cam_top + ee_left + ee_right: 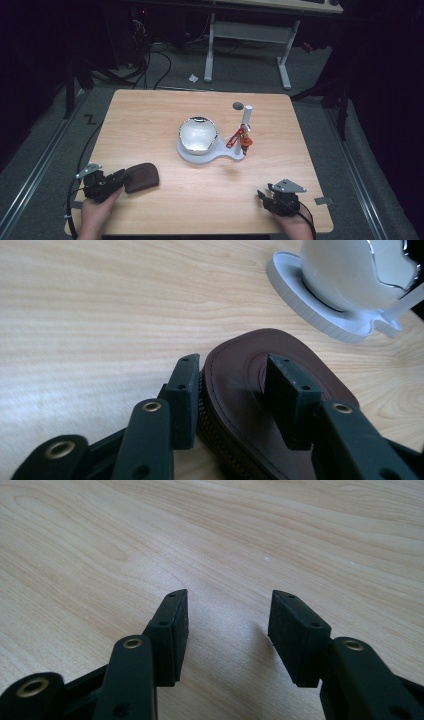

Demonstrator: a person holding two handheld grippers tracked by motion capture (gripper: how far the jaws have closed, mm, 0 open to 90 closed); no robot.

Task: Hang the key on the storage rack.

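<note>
A brown leather pouch (141, 176) lies flat on the wooden table (150, 115) at the front left. My left gripper (120, 179) is open at the pouch's near end. In the left gripper view the left gripper (230, 360) has one jaw beside the zipped edge of the pouch (240, 370) and the other jaw over its top face. My right gripper (262, 195) rests near the front right edge. Seen from the right gripper view, the right gripper (229, 594) is open over bare wood with nothing between its jaws.
A white base (192, 154) at the table's middle carries a shiny silver dome (197, 134). Beside it stands a white post (246, 120) with a red clamp (239, 137). The base (300, 300) lies just beyond the pouch. A round hole (238, 105) marks the far side.
</note>
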